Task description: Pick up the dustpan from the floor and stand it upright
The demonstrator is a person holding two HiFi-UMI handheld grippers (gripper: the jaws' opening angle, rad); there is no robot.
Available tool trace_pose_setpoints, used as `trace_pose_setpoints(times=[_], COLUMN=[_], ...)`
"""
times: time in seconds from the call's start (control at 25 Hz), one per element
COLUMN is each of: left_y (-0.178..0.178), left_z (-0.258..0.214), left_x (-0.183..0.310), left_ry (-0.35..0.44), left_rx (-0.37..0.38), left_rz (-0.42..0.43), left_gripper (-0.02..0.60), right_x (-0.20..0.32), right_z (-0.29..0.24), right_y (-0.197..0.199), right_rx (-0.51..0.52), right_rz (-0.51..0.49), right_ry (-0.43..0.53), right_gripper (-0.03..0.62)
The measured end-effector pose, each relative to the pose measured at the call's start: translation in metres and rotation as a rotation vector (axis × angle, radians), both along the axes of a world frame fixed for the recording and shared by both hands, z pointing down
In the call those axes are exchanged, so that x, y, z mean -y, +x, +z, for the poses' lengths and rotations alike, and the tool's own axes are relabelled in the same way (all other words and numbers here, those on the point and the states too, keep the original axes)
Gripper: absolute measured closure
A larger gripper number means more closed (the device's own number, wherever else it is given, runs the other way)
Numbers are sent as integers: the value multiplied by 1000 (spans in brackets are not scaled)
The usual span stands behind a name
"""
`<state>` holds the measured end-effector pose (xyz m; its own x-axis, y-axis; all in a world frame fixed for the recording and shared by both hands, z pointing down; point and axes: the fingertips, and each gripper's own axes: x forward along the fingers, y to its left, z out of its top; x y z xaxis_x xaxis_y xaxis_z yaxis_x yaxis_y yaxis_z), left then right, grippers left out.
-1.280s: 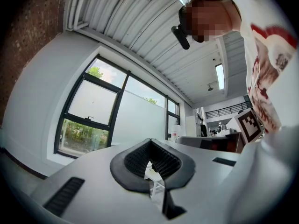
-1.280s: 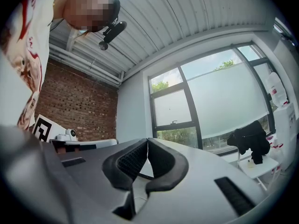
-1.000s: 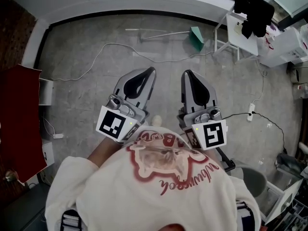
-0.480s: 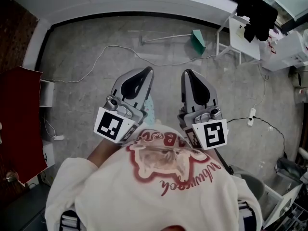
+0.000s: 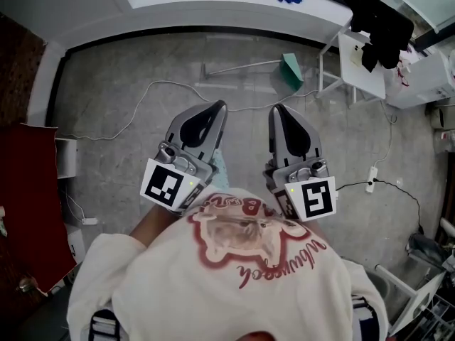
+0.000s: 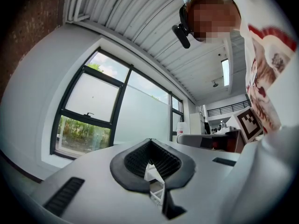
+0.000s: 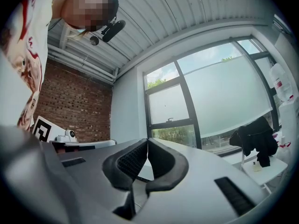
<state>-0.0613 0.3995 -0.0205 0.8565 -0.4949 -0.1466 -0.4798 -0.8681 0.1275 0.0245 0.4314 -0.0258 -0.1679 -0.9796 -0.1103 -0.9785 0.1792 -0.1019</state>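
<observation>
Basically nothing is done yet on this one. The dustpan point(image 5: 290, 64) is lying flat on the floor point(image 5: 128, 119) way out ahead, close to the far wall. Its green pan end sits next to the legs of a white table point(image 5: 359, 52), and its long handle point(image 5: 238, 66) stretches off to the left. A white cable point(image 5: 153, 84) snakes across the floor between me and it.

My 2 grippers are up at chest height, side by side, well apart from the dustpan. The left gripper point(image 5: 221, 105) is closed with nothing in it. The right gripper point(image 5: 276, 109) is the same, pads pressed together and empty. Both gripper views just show windows and ceiling past the tips.

So everything is left: get over there, reach down, open up, grab it (by the handle, I'd guess), lift, and stand it upright. 0 of those steps are done.
</observation>
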Motion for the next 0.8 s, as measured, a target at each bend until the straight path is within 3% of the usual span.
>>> trace_pose_setpoints(times=[0.36, 0.8], left_y=[20, 29], left_z=[-11, -3], left_x=[139, 247], left_ry=[8, 15], left_rx=[-22, 10], left_rz=[45, 73], left_gripper=[563, 563], right_x=[126, 232], right_z=[-2, 1], right_y=[22, 36], right_rx=[-1, 27], right_rz=[57, 96], right_ry=[-5, -8], right_gripper=[569, 569])
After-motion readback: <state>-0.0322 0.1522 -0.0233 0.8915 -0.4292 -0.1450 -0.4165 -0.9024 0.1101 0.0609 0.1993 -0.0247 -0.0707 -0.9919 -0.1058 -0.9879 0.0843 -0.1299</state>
